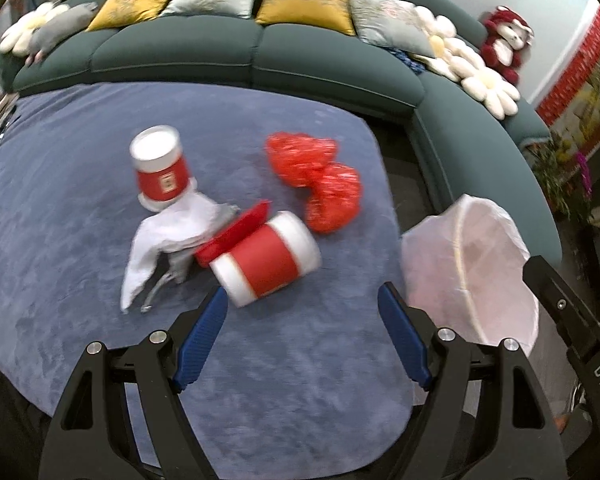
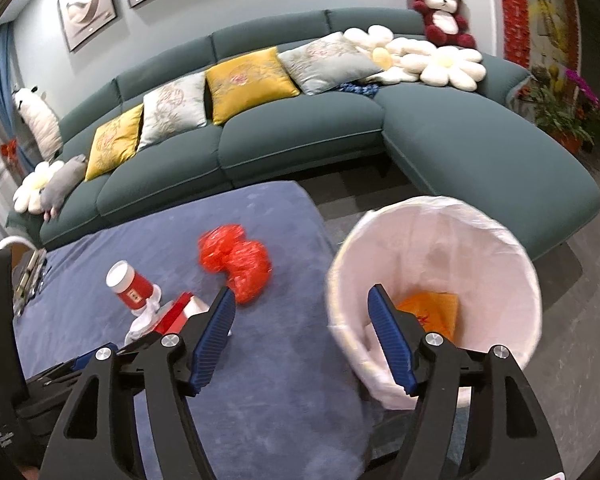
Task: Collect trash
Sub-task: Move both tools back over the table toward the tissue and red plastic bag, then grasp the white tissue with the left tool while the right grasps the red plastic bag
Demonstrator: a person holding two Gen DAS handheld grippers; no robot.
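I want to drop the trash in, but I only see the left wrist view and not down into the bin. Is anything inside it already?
Observer: Yes, a flat orange packet lies at the bottom of the bin.
Operator: Is the right claw holding something?
Observer: No, it is open and empty.

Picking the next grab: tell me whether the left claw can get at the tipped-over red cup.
Probably yes. The left claw is open with the tipped cup just ahead of its fingertips, nothing between; a red lid leans on the cup's far side.
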